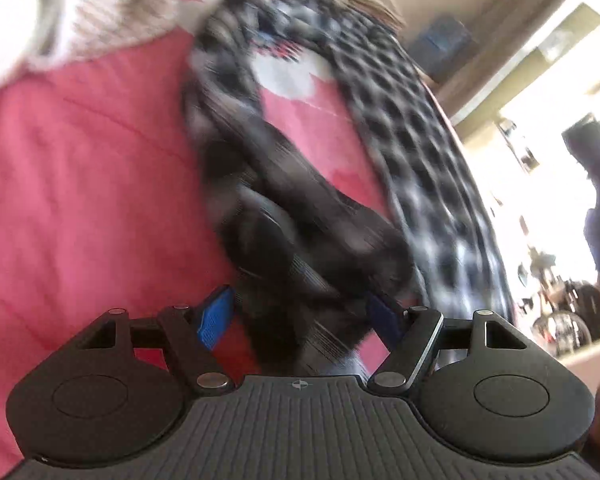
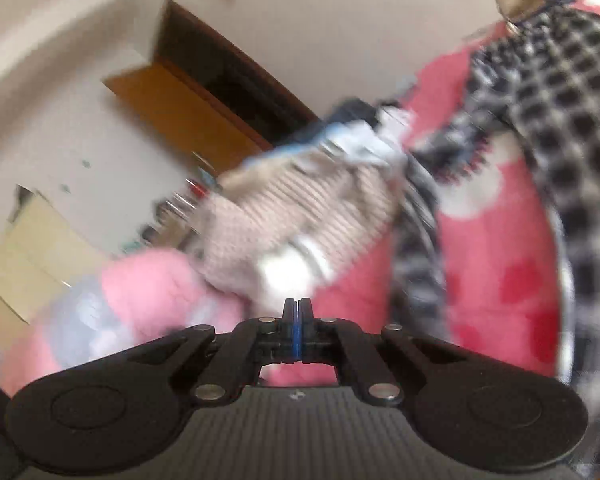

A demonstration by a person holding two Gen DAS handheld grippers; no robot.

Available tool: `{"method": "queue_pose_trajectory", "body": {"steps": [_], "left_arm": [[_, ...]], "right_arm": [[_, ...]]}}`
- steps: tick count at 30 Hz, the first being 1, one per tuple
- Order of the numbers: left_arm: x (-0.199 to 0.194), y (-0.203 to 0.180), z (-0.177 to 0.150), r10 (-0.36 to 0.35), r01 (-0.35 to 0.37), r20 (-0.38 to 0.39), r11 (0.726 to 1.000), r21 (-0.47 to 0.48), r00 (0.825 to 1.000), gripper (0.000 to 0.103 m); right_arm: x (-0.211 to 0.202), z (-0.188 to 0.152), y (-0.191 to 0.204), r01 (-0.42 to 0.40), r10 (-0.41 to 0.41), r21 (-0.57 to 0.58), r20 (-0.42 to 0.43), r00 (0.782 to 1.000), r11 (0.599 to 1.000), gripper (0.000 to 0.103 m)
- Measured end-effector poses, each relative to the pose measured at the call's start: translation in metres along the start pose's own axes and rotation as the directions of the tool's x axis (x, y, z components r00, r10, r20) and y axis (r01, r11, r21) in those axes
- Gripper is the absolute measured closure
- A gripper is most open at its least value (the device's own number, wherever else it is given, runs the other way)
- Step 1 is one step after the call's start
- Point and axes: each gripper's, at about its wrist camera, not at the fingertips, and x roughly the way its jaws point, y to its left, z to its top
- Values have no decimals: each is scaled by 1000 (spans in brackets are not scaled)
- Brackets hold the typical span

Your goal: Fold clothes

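1. Pink bedspread (image 1: 80, 168) covers the bed, and the clothes lie on it: a dark garment (image 1: 300, 216) bunched in a long heap, a checked shirt (image 1: 412, 128) beside it toward the bed's edge, and a beige knit (image 1: 112, 4) farther off.
2. Left tongs (image 1: 300, 320) stand spread, blue pads (image 1: 216, 316) on either side of the dark garment's near end. The cloth is between them, but the pads do not seem to press it yet.
3. Right tongs (image 2: 297, 312) are pressed together. Nothing shows between them; the knit (image 2: 300, 216) lies just ahead, and blur hides whether a thin edge is caught.
4. The step in hand looks like taking hold of the dark garment to spread it out. To do it well, I would close on a single edge or corner, not the whole bunch, then lift clear of the checked shirt so the two do not drag together.
5. The free tongs should take a matching corner, so the cloth hangs flat before it is laid down.
6. No brand, label or writing can be read; both views are too blurred.
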Motion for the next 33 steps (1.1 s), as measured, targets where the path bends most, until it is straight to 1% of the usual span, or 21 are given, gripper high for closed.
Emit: {"method": "queue_pose_trajectory", "body": {"steps": [2,3,5,7,8,9,12,14,17,18,19,20,21,22,24,26,28,29,31,32,33], "left_arm": [[5,-7,-4,-17,18,-37,999,38,999,31],[8,-10,-6,-24,27,-55,998,57,998,31],[11,-14,-10,-36,43,-82,995,86,996,31],[13,-15,-13,-66,77,-115,993,88,991,30],[13,-16,-15,-83,95,-128,992,88,988,30],[14,-16,-17,-93,106,-140,990,88,986,30],[16,-16,-21,-100,117,-169,989,91,980,30],[16,-14,-24,-116,132,-185,989,72,976,30],[11,-10,-25,-127,141,-199,989,53,972,30],[6,-8,-25,-130,141,-195,989,44,972,30],[1,-7,-24,-132,142,-191,989,34,973,30],[-5,-4,-24,-136,142,-184,990,22,973,30],[-13,2,-21,-143,144,-164,990,-5,976,30],[-20,8,-18,-152,148,-144,988,-34,978,30],[-34,24,-9,-187,175,-91,976,-126,978,30],[-43,40,1,-203,194,-23,958,-213,979,30],[-47,55,10,-198,202,43,933,-299,979,29],[-45,61,15,-197,208,67,918,-337,978,29],[-39,67,23,-199,222,98,895,-386,975,29],[-35,70,27,-199,228,113,884,-407,973,29],[-31,70,31,-200,232,120,879,-416,972,29]], "right_arm": [[-2,6,4,-19,19,-13,15,1000,1000,103],[0,9,6,3,-2,-21,10,1000,1000,102],[7,9,3,78,-79,-38,-17,997,996,99],[16,6,-4,170,-173,-56,-59,983,984,79],[20,3,-7,208,-213,-66,-68,975,976,53],[25,0,-12,239,-245,-78,-76,967,968,42],[41,-9,-27,314,-323,-94,-116,939,945,39],[54,-15,-40,342,-350,-76,-162,923,937,39],[70,-25,-55,359,-363,-64,-248,898,931,40],[74,-29,-58,363,-369,-74,-271,889,929,50],[76,-32,-59,361,-373,-94,-277,885,928,59],[75,-34,-57,359,-375,-109,-271,887,927,81],[73,-34,-56,349,-365,-105,-260,894,931,98],[66,-33,-54,330,-343,-91,-234,910,939,98],[46,-27,-46,292,-300,-72,-171,939,954,98],[24,-21,-39,241,-244,-45,-117,963,970,98],[2,-18,-30,162,-164,-37,-57,985,986,98],[-8,-17,-25,116,-117,-42,-29,993,992,98],[-22,-16,-15,22,-21,-65,10,1000,998,99],[-25,-16,-10,-16,16,-83,9,1000,996,99],[-27,-17,-4,-44,45,-105,0,999,993,99]]}}
